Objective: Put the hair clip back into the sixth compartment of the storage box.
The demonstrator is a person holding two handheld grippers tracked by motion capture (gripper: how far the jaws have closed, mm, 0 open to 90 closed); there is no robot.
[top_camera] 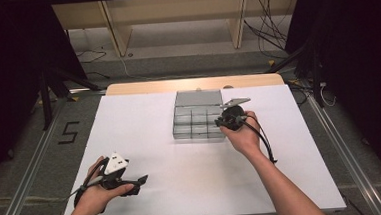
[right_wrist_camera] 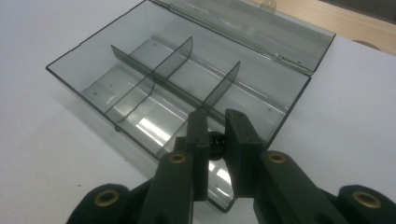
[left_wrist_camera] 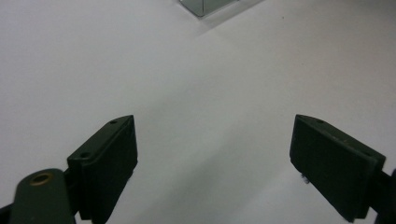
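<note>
A clear grey compartment box (top_camera: 196, 98) lies open on the white table (top_camera: 183, 188), its lid folded back and its dividers bare. My right gripper (top_camera: 228, 119) hovers over the box's near right corner. In the right gripper view the box (right_wrist_camera: 84, 51) has nothing in its compartments, and my right gripper (right_wrist_camera: 215, 116) is shut on a small black object (right_wrist_camera: 215, 141) pinched between its jaws. My left gripper (top_camera: 142, 180) rests at the table's front left, far from the box. Its jaws stand open over bare table in the left gripper view (left_wrist_camera: 215, 140), with a corner of the box (left_wrist_camera: 201, 7) at the top edge.
A wooden strip (top_camera: 194, 83) runs along the table's far edge, with shelving and cables behind it. Dark stands flank the table on both sides. A "5" (top_camera: 69, 132) is marked on the floor at left.
</note>
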